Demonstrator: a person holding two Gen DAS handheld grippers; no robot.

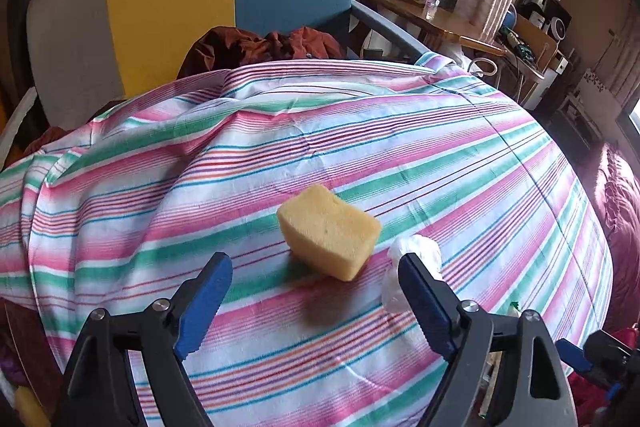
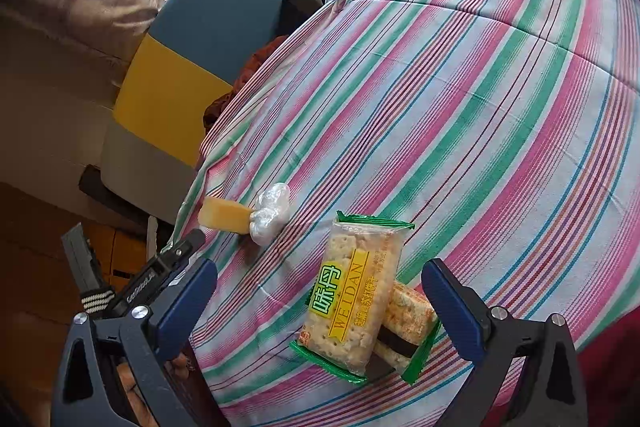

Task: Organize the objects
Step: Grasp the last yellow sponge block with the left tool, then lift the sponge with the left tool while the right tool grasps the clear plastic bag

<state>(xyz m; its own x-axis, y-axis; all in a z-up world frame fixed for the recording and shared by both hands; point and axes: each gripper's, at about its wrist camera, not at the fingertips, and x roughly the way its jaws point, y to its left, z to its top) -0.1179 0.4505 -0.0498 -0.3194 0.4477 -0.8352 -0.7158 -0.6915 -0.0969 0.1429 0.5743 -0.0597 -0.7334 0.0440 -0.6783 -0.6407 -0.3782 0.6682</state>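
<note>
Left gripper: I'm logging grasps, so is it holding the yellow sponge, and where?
Nothing is held. The left gripper is open, the sponge lying free on the striped cloth just ahead.

The left gripper (image 1: 314,267), black-framed with blue ribbed pads, tilts steeply down, jaws spread wide and empty; the matching right gripper (image 2: 320,277) likewise gapes, pads pointing toward twelve o'clock

Both wrist views look steeply down, close over the striped cloth (image 1: 360,131); they share the sponge (image 1: 329,237), perhaps nearer the left.
</note>
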